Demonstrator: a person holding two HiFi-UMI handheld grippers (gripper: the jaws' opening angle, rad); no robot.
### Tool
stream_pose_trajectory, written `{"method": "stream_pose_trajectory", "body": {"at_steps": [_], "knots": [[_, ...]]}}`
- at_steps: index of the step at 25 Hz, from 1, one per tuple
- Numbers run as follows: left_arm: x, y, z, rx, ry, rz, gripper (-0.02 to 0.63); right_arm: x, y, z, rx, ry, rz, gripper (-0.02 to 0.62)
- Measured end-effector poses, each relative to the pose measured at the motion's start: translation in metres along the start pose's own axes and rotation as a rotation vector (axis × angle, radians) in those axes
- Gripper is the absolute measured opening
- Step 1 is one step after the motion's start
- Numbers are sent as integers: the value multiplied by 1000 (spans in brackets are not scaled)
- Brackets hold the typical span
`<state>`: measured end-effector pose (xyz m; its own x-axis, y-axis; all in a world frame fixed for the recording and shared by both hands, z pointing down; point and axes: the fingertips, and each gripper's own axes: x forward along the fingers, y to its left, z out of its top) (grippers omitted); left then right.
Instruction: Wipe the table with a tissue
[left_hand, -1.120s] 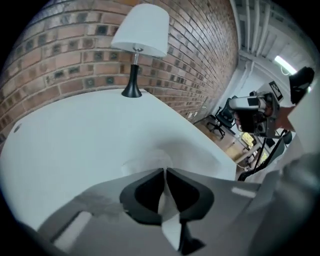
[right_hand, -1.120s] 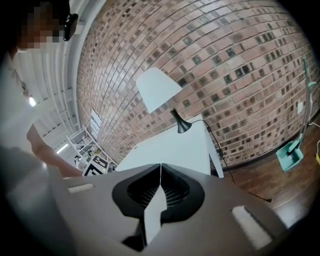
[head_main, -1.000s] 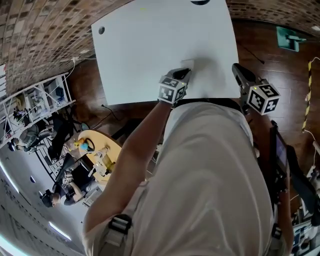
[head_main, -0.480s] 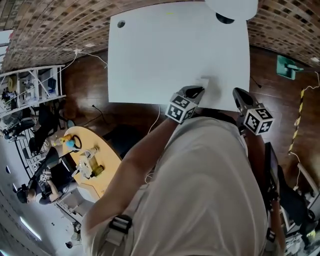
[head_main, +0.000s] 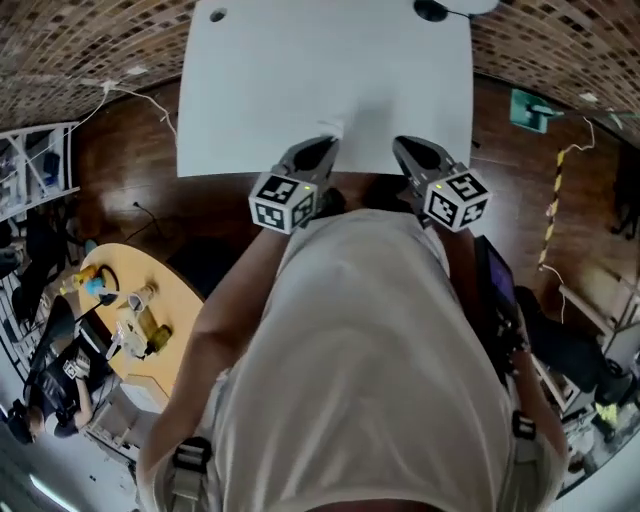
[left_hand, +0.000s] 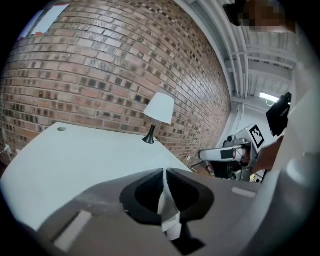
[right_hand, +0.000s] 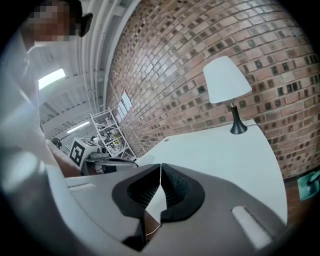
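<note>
Left gripper (head_main: 325, 143) drawn back, thin white tissue (left_hand: 169, 212)

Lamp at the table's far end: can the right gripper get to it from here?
Probably yes: only bare table lies between the right gripper and the lamp, though it stands at the far edge.

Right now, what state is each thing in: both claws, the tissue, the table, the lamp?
Left claw: shut on the tissue.
Right claw: shut, nothing in it.
Tissue: folded, pinched between the jaws.
Table: white top, no spill that I can see.
Lamp: upright at the table's far edge.
</note>
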<state>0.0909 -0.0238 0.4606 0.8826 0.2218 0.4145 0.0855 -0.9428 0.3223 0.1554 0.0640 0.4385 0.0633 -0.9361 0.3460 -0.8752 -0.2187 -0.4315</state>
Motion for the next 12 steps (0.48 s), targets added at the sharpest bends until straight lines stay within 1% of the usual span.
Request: {"method": "stream_pose_trajectory", "body": {"at_steps": [2, 6, 8, 12], "knots": [[-21, 13, 7, 1, -37, 19, 21, 13, 22, 10, -47, -36, 28, 11], [-29, 6, 4, -52, -64, 22, 21, 1, 40, 20, -83, -67, 37, 11], [-32, 5, -5, -70, -67, 15, 21, -5, 48, 18, -91, -65, 36, 11], [-48, 9, -14, -63, -74, 7, 23, -3, 74, 7, -126, -59, 62, 11]]}}
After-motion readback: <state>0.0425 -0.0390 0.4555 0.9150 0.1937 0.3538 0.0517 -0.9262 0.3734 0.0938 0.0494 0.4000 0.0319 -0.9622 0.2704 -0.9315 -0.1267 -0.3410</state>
